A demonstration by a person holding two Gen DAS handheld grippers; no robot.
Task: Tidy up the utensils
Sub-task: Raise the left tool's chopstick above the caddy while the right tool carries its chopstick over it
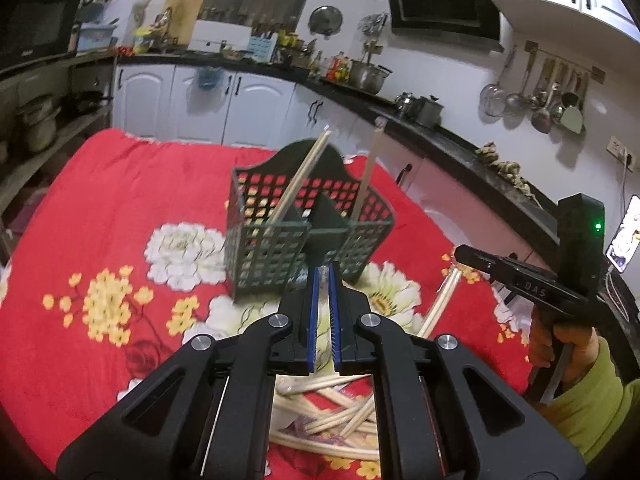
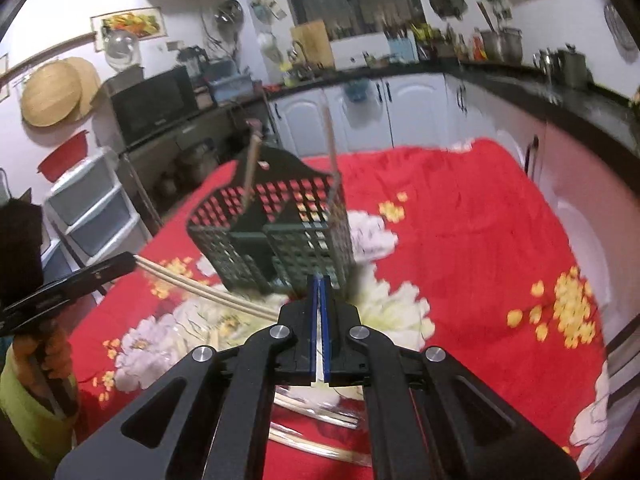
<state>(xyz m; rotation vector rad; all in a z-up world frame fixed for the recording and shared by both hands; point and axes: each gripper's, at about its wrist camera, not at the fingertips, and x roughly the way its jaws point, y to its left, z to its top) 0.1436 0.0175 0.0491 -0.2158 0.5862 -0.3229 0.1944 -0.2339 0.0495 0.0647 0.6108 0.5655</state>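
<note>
Chopsticks [image 1: 340, 412]: loose pile on red floral cloth [image 1: 100, 208], below both grippers
Left gripper [image 1: 324, 280]: level, jaws nearly closed, holding nothing
Right gripper [image 2: 319, 284]: level, jaws nearly closed, holding nothing
Green caddy [image 1: 280, 240]: upright, chopsticks leaning in two compartments

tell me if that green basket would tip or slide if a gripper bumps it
The basket is probably light: its walls are open plastic lattice. It stands tall on a soft cloth, so it may tip rather than slide. The chopsticks leaning out above its rim could add leverage.
</note>
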